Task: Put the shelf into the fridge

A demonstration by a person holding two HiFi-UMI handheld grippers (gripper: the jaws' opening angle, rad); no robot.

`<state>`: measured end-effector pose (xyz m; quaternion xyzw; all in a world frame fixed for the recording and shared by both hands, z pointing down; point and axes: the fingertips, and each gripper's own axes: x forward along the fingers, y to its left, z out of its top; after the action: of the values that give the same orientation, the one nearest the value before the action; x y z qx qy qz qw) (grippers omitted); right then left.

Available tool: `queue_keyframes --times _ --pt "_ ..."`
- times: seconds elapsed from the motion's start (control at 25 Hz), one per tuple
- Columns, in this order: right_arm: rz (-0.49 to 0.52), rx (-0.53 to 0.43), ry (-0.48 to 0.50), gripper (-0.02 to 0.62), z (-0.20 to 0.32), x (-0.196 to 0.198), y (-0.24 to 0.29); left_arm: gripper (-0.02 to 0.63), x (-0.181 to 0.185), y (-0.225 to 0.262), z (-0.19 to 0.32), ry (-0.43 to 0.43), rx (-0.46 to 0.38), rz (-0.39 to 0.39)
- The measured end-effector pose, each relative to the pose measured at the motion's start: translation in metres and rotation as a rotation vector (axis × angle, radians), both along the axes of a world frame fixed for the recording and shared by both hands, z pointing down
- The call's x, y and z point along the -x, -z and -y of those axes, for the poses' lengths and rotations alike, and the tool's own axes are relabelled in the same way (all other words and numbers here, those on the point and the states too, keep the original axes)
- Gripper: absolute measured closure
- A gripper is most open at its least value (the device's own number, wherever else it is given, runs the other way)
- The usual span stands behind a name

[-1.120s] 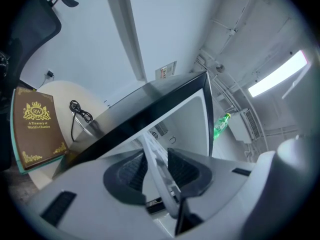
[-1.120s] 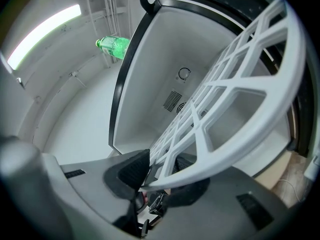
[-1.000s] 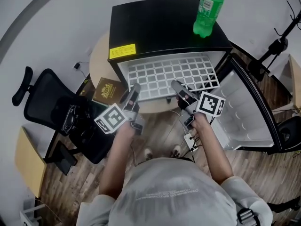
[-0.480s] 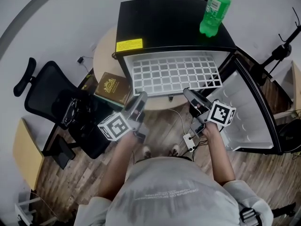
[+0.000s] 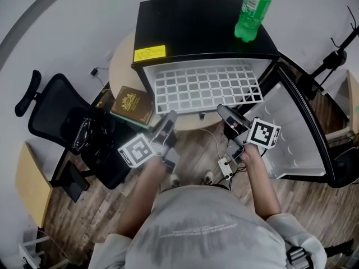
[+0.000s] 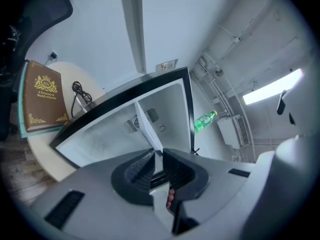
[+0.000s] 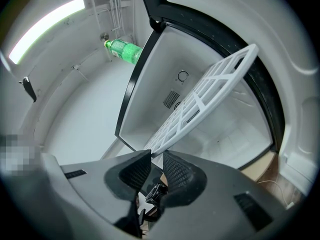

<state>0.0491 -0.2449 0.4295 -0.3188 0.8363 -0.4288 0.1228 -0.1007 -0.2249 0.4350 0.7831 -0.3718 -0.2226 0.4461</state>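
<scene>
The fridge [image 5: 196,29] stands with its door [image 5: 297,133] swung wide, and the white grid shelf [image 5: 202,86] already lies level in the open front. Its back part is inside. Its front edge still sticks out past the fridge's front edge, so the job looks well along but not finished.

The left gripper [image 5: 171,116] meets the shelf's front edge near its left corner and the right gripper [image 5: 222,111] near its right corner. Both pairs of jaws have just been closing. In each gripper view they now stand narrowly apart with the thin shelf edge between the tips, and they seem to pinch it.

What seems left is to push the shelf fully home onto its side supports, let go and draw both grippers back. A green bottle [image 5: 251,10] stands on the fridge's top near the right edge.
</scene>
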Motion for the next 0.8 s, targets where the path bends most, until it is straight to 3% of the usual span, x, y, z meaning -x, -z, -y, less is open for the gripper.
queue_keyframes --times 0.36,0.48,0.8 --pt "0.005 -0.003 -0.025 0.509 0.003 0.001 0.005 0.548 -0.001 0.004 0.003 0.053 0.025 -0.041" --pt "0.01 -0.025 -0.024 0.509 0.006 0.002 0.01 0.548 0.002 0.009 0.008 0.06 -0.021 0.019" --pt "-0.025 0.005 -0.053 0.508 0.024 -0.001 0.006 0.548 0.002 0.009 0.026 0.066 -0.019 0.035"
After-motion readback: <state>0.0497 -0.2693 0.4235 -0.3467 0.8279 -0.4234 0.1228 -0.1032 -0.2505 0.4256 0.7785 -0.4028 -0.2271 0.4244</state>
